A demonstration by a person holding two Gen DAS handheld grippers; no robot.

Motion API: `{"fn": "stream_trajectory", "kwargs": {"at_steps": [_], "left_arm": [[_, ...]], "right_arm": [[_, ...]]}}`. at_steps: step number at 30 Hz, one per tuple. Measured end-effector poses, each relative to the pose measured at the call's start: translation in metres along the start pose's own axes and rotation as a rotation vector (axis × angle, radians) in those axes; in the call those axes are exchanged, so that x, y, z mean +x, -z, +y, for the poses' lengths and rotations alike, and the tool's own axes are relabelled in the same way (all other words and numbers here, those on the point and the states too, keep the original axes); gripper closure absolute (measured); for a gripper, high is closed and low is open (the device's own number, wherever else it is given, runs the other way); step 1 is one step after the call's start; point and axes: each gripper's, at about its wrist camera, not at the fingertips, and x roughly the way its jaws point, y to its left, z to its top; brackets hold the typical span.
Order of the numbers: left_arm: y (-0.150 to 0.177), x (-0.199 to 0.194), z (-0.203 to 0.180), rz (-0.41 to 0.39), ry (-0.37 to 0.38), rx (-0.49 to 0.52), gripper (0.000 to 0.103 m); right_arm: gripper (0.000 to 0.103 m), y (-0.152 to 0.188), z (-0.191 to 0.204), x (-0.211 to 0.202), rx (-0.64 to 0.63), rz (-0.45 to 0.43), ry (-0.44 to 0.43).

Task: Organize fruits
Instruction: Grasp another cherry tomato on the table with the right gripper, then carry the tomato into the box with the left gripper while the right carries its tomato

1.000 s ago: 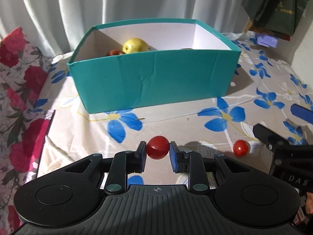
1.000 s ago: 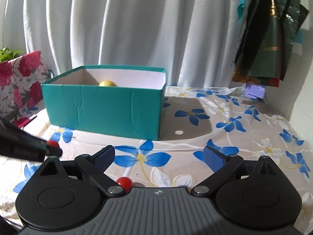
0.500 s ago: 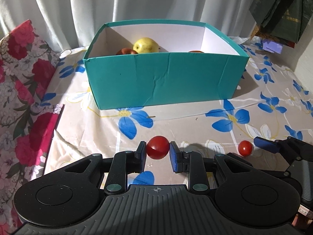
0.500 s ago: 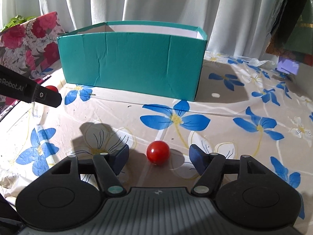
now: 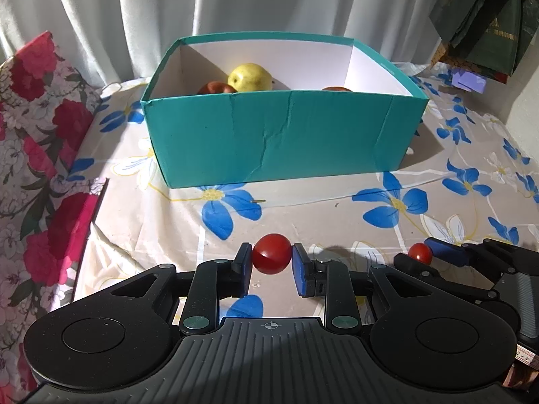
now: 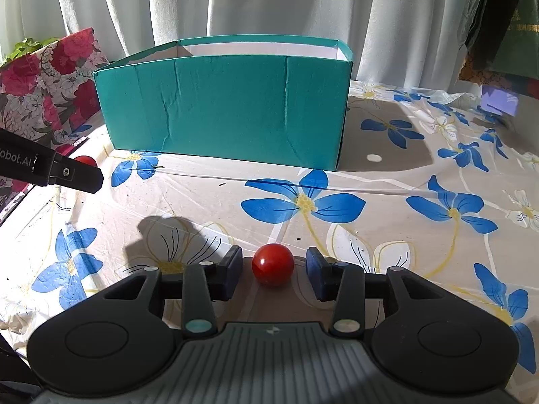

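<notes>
My left gripper [image 5: 272,262] is shut on a red tomato [image 5: 272,253] and holds it above the flowered tablecloth, in front of the teal box [image 5: 279,134]. The box holds a yellow pear [image 5: 250,77] and reddish fruits [image 5: 215,88]. My right gripper [image 6: 273,271] is open around a second small red tomato [image 6: 273,268] that rests on the cloth, with gaps on both sides. In the left wrist view that tomato [image 5: 420,253] and the right gripper [image 5: 421,256] show at the right. In the right wrist view the left gripper's finger [image 6: 67,172] and its tomato [image 6: 84,160] show at the left.
The box [image 6: 229,107] stands at the back of the table. A red-flowered cloth [image 5: 37,155] covers the left edge. White curtains hang behind. Dark green bags [image 5: 485,20] hang at the back right above a small purple item [image 5: 470,81].
My right gripper has dropped down and forward to straddle the small tomato, its fingers narrowing around it. My left gripper has lifted slightly and drawn back with its tomato.
</notes>
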Motion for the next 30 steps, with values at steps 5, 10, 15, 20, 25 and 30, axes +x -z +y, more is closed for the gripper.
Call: {"fn": "stream_trajectory", "kwargs": {"at_steps": [5,10,15,20,25,30], "left_arm": [[-0.003,0.000,-0.003,-0.001,0.002,0.003,0.074],[-0.010,-0.005,-0.005,-0.014,-0.014,0.007,0.074],[-0.029,-0.008,-0.007,-0.024,-0.059,-0.001,0.074],[-0.055,-0.012,-0.013,-0.059,-0.094,-0.007,0.074],[-0.080,-0.018,-0.022,-0.114,-0.110,0.001,0.074],[-0.102,-0.026,-0.025,-0.173,-0.113,0.014,0.074]], "right_arm": [[0.079,0.001,0.001,-0.001,-0.012,-0.003,-0.002],[0.079,-0.005,-0.005,-0.007,0.022,-0.021,0.012],[0.079,-0.021,-0.014,-0.022,0.069,-0.079,0.015],[0.079,-0.039,-0.016,-0.038,0.076,-0.150,0.011],[0.079,-0.055,-0.017,-0.047,0.082,-0.208,0.007],[0.079,-0.065,-0.016,-0.054,0.071,-0.250,0.013]]}}
